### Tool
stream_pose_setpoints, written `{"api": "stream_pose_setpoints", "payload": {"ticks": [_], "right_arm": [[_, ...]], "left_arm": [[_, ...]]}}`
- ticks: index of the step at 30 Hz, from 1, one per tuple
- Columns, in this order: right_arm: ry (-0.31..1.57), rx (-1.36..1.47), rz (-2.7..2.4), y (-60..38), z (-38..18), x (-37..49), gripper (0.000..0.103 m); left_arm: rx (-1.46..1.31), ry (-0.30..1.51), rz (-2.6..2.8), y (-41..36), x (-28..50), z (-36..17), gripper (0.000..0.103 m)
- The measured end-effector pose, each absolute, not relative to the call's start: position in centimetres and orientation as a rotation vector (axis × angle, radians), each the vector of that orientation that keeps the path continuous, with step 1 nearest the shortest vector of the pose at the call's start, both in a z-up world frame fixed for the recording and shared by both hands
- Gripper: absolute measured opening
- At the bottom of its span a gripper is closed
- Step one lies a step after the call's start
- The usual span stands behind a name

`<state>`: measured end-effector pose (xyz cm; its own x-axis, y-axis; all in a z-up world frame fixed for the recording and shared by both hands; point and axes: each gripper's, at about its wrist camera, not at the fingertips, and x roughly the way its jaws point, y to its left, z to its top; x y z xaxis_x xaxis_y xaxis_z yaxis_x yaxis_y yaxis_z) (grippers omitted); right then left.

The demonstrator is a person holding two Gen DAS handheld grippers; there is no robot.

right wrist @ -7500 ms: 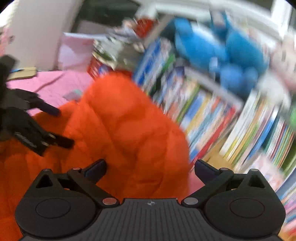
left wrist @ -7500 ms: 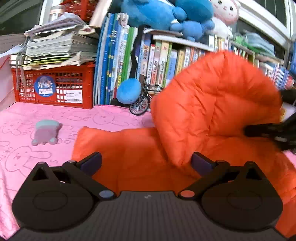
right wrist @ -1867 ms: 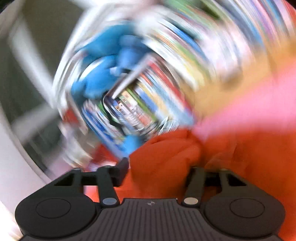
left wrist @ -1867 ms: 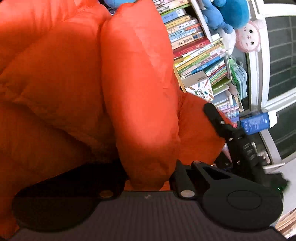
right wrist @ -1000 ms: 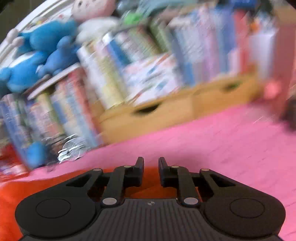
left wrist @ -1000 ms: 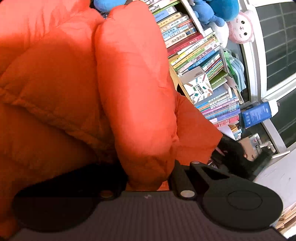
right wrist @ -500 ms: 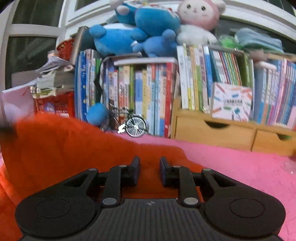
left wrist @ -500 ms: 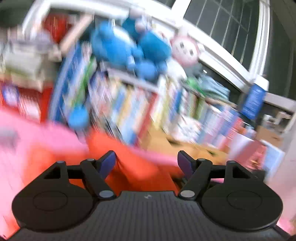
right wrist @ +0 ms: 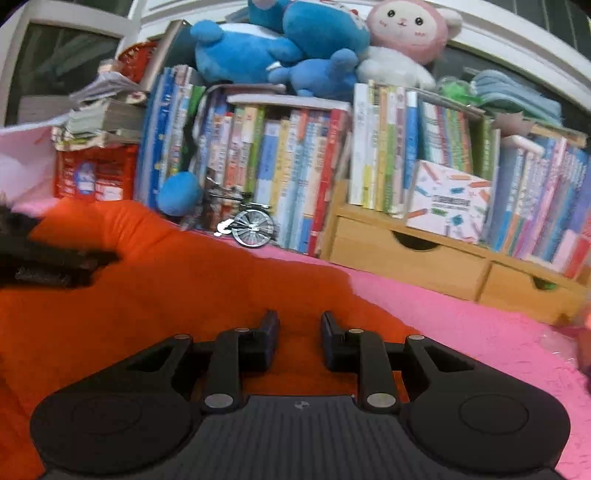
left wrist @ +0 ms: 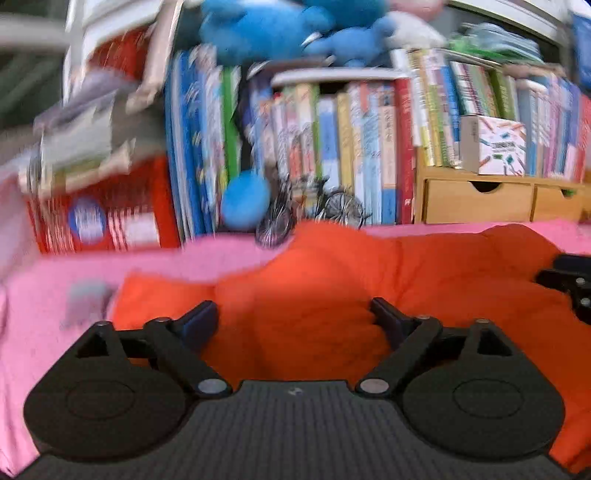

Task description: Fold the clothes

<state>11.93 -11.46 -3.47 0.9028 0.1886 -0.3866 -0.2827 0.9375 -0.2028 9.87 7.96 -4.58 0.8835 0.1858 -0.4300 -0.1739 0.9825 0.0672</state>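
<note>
Surface: pink fleece cover [right wrist: 480, 332] over the tabletop, windows behind. Left to right along the back: red crate [right wrist: 92, 177] with a blue round label (writing unreadable) under stacked papers; upright books [right wrist: 280, 173]; blue ball [right wrist: 179, 194]; miniature bicycle [right wrist: 247, 225]; wooden drawers [right wrist: 406, 258] carrying a patterned box [right wrist: 447, 199], its print too small to read. Blue plush toys [right wrist: 258, 48] and a pink one [right wrist: 402, 33] lie on top.

Orange puffer jacket [left wrist: 332, 295]: flat on the cover. Left hand-held gripper [left wrist: 291, 317]: fingers wide, empty. Right hand-held gripper [right wrist: 295, 332]: fingers narrow, a gap showing, low over the jacket's edge.
</note>
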Motion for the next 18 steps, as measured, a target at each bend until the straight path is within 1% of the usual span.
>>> {"api": "stream_pose_setpoints", "payload": {"ticks": [2, 4, 8, 13, 16, 18], "right_arm": [[0.363, -0.348, 0.187, -11.2, -4.0, 11.7, 0.027], [0.366, -0.404, 0.142, -11.3, -4.5, 11.7, 0.038], [0.4, -0.385, 0.155, -11.9, -4.8, 12.1, 0.041], [0.407, -0.438, 0.156, -11.2, -5.3, 12.0, 0.042], [0.412, -0.443, 0.159, -11.1, -5.3, 12.1, 0.042], [0.415, -0.441, 0.161, -11.1, -5.3, 12.1, 0.044]], "left_arm": [[0.059, 0.451, 0.193, 7.8, 9.6, -4.8, 0.095], [0.078, 0.452, 0.196, 7.6, 9.3, -5.0, 0.096], [0.074, 0.471, 0.199, 7.7, 9.9, -5.1, 0.099], [0.064, 0.502, 0.195, 7.9, 10.3, -5.3, 0.103], [0.046, 0.526, 0.186, 8.2, 10.7, -5.3, 0.103], [0.032, 0.537, 0.178, 8.5, 10.8, -5.4, 0.103]]}}
